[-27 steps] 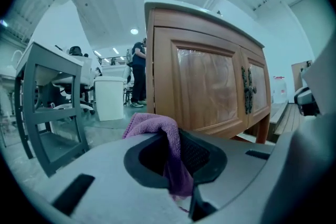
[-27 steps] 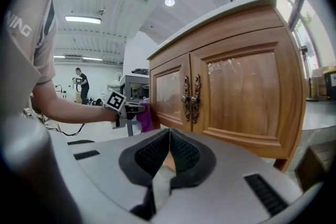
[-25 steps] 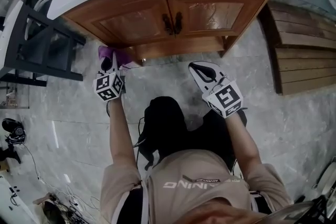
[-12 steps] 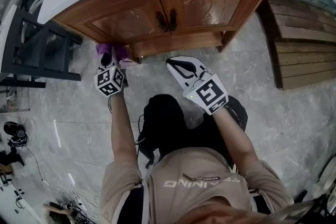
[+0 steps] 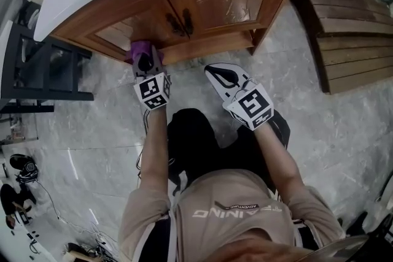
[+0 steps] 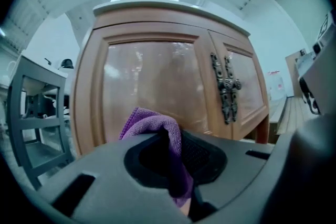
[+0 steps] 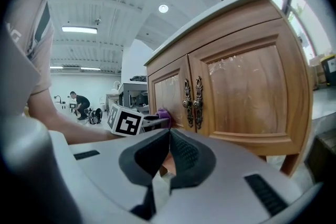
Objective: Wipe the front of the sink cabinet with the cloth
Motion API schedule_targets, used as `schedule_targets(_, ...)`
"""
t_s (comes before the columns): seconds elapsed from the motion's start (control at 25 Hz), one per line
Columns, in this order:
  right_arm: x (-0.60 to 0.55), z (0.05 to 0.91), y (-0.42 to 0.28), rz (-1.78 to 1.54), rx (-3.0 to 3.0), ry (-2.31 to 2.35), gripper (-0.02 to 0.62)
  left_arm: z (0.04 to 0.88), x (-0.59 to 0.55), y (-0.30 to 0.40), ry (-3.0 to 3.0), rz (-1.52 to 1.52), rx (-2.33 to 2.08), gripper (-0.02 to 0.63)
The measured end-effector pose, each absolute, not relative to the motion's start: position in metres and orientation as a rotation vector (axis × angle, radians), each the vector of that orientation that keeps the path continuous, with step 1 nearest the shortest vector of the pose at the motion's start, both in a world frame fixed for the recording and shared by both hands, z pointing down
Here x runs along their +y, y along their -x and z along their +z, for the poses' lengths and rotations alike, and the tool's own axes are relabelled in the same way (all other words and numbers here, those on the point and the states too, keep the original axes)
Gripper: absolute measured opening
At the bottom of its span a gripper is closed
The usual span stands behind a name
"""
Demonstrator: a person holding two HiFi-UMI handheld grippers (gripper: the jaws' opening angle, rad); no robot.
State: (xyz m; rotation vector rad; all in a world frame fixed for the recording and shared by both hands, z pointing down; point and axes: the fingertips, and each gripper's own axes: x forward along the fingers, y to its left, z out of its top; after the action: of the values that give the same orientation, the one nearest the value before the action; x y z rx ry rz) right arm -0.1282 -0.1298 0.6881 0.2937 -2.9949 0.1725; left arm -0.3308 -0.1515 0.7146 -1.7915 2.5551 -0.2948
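One purple cloth (image 6: 149, 123) in the left gripper (image 5: 146, 62) — against the cabinet door (image 5: 132, 24).

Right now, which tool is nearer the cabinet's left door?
Left. The left tool holds the purple cloth low at the left door; the right tool sits back from the cabinet.

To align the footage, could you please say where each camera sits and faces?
Head view: on the head, steeply down; cabinet, left gripper, right gripper, forearms, torso.
Left gripper view: faces the left door; jaws shut on the cloth.
Right gripper view: faces both doors; jaws shut, empty; left forearm shows.
All share the door handles.
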Motion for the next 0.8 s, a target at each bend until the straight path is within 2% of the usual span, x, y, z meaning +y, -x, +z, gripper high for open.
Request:
schedule_targets(0.2, -0.135, 0.689, 0.114, 0.201, -3.002, -0.340, 0.012, 0.715, -0.188, 0.265, 1.980, -0.312, 2.436, 0.037)
schedule_targets(0.36, -0.140, 0.689, 0.105, 0.206, -3.006, -0.373, 0.012, 0.712, -0.192, 0.255, 2.006, -0.230, 2.493, 0.037)
schedule_targets(0.8, -0.162, 0.691, 0.070, 0.256, -3.011, -0.530, 0.012, 0.697, -0.224, 0.189, 2.206, -0.208, 2.300, 0.037)
